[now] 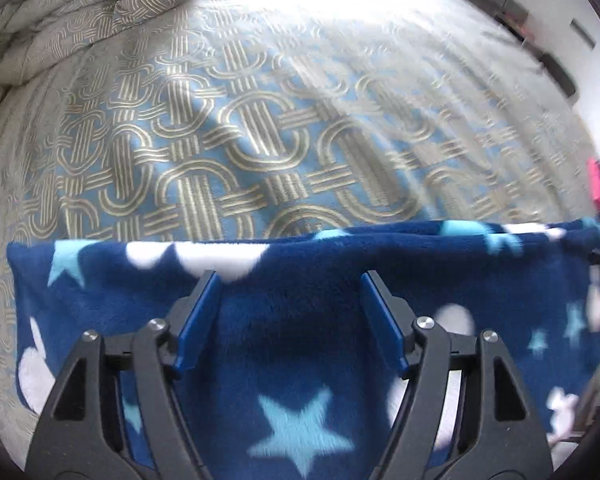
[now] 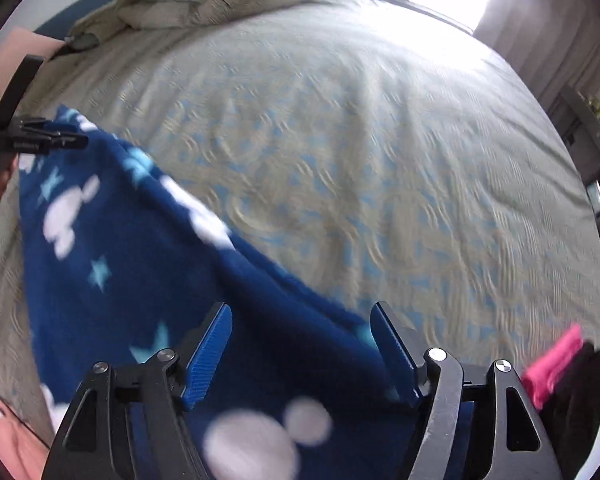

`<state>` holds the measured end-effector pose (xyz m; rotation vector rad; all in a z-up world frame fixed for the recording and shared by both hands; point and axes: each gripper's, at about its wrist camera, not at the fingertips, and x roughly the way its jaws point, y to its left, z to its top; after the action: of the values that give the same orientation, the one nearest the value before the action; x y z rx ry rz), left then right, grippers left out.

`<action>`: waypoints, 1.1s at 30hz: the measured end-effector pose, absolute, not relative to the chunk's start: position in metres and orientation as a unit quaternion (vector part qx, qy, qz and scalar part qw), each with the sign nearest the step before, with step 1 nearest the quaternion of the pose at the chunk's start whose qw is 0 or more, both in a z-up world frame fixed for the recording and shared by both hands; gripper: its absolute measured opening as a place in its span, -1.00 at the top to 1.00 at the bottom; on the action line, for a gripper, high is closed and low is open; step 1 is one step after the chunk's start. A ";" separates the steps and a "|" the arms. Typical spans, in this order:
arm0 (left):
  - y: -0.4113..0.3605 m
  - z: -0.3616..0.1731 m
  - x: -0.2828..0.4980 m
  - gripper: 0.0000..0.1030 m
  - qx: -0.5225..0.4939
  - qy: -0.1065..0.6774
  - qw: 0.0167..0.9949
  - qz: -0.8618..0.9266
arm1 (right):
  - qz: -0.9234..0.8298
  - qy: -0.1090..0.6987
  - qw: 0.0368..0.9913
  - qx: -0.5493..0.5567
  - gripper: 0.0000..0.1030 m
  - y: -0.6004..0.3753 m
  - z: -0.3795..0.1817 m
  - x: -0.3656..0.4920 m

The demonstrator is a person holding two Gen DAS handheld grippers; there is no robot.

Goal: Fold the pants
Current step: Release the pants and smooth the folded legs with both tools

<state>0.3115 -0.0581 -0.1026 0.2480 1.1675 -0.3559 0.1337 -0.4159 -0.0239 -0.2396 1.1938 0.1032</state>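
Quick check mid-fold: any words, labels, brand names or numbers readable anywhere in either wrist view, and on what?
None readable.
Pants: only printed stars and white blobs, no tag or lettering in view.
Bedspread: a woven loop pattern, no text.
Left gripper and right gripper: no markings visible.

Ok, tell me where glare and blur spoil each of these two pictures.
Left wrist view: window glare washes out the far patterned grey-blue bedspread, and its right side smears with motion. Right wrist view: glare burns the top right, and the navy star-print fleece pants are blurred throughout, worst at the white blotches near the lens.
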 end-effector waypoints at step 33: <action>-0.194 -0.071 0.025 -0.17 0.242 0.446 0.678 -0.532 | -0.039 0.521 0.849 0.085 -0.03 -0.460 -0.007 -0.003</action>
<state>0.0253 -0.1944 -0.0715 0.5441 1.0017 -1.1948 -0.0034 -0.4603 -0.0070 0.1781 1.0973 -0.0821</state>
